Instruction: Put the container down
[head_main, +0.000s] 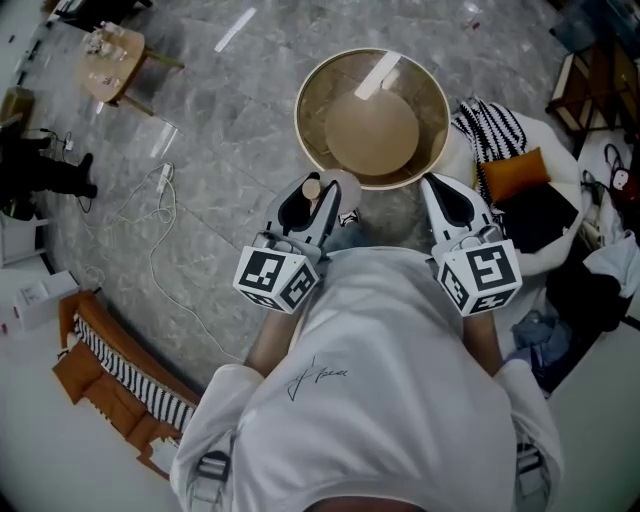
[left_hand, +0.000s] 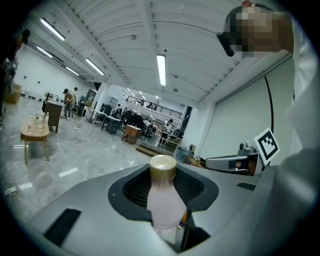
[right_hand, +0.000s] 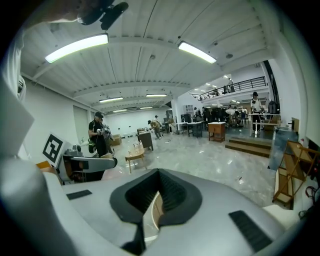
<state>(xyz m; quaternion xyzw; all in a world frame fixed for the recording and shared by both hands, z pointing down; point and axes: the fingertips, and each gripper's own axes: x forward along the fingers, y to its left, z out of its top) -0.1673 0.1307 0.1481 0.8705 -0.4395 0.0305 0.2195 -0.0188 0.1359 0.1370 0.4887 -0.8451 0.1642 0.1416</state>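
Observation:
A large round tan container (head_main: 372, 118) with a raised rim hangs over the marble floor in front of me. My right gripper (head_main: 438, 186) is at its near right edge. In the right gripper view a thin tan edge, the container's rim (right_hand: 153, 212), sits between the jaws of the right gripper (right_hand: 151, 202), which are shut on it. My left gripper (head_main: 308, 196) is by the container's near left edge. It is shut on a pale pink bottle (left_hand: 163, 200) with a tan cap (left_hand: 163, 166); the cap (head_main: 311, 188) points upward.
A small wooden side table (head_main: 112, 60) stands at the far left, with a white cable (head_main: 160, 215) trailing over the floor. Cushions and clothes (head_main: 520, 190) are piled at the right. Striped fabric on a wooden frame (head_main: 125, 375) lies at the lower left. People stand far off in the hall.

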